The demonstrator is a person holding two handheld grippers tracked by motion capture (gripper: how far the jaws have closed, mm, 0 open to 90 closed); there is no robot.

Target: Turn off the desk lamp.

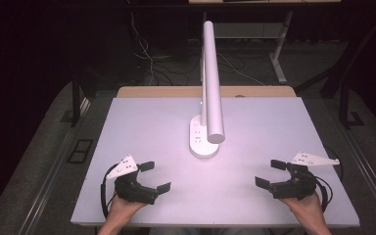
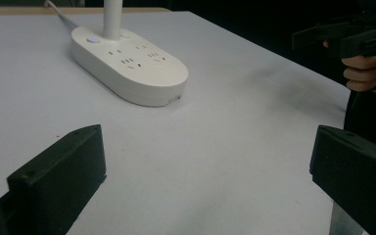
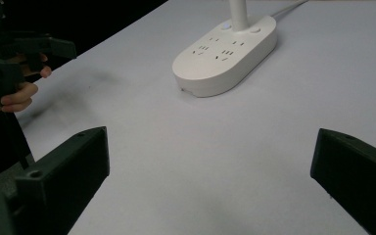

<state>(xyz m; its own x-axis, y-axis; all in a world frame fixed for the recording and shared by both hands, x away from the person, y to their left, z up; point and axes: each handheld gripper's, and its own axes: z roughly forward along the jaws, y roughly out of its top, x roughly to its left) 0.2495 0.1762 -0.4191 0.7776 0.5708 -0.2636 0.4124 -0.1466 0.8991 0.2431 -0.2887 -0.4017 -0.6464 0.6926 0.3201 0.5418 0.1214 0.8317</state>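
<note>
The left gripper (image 1: 151, 176) is held just above the near left part of the table (image 1: 274, 117) with its jaws spread wide and nothing between them, and the right gripper (image 1: 269, 173) is held likewise at the near right, also spread and empty. Both are kept well apart from the white desk lamp (image 1: 204, 139), which is set at the middle of the table. Its oval base (image 2: 132, 66) is seen to carry socket slots and a small lit button (its colour cannot be judged with confidence), and a slim post rises to a long tube head reaching toward the person. Were the base seized off-centre, the tall lamp could probably be tipped; its smooth, rounded shell might also be let slip, and the cable trailing from its far end could be snagged.
</note>
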